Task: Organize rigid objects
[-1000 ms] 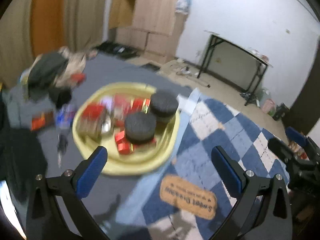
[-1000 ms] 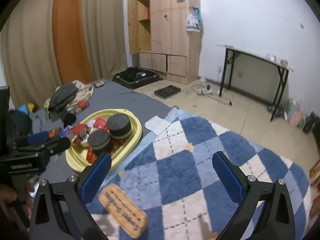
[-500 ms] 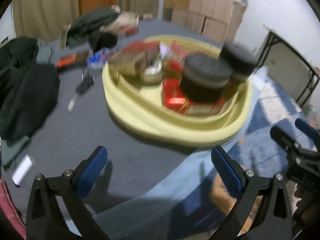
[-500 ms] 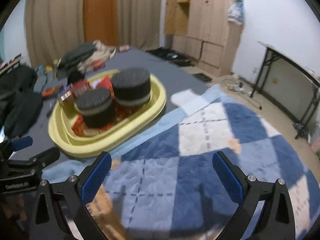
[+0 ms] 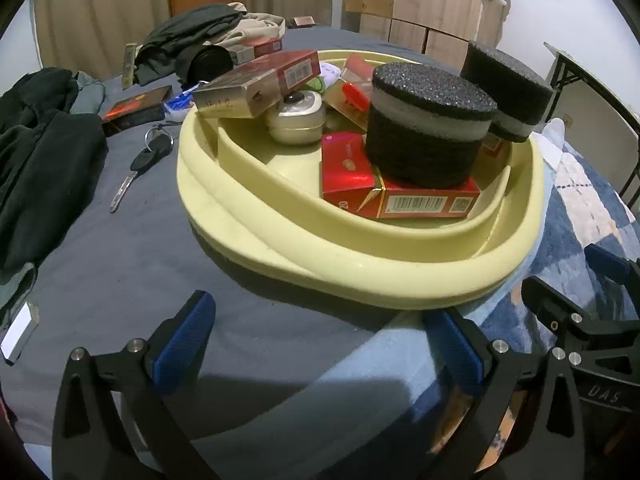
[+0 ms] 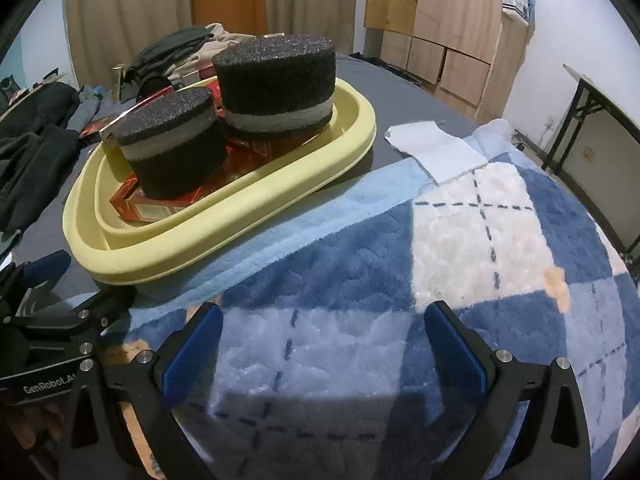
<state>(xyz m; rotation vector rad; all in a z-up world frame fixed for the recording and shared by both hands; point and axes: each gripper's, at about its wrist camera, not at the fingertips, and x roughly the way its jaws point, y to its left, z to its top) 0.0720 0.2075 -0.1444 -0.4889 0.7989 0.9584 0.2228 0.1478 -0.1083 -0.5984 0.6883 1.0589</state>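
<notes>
grey bed (image 5: 120,264); yellow tray (image 5: 360,276) heaped: red boxes (image 5: 400,196), black foam discs (image 5: 428,136); left tongs (image 5: 320,344), right tongs (image 6: 324,344) wide open, empty.

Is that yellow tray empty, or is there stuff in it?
Full. The yellow tray holds red boxes, a small round tin and two black foam discs, piled on one another.

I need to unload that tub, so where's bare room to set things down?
Free: the checked blue blanket ahead of the right gripper, and the grey sheet between the left gripper and the yellow tub. Crowded: the tub itself, and left of it, with the key and dark clothes.
</notes>
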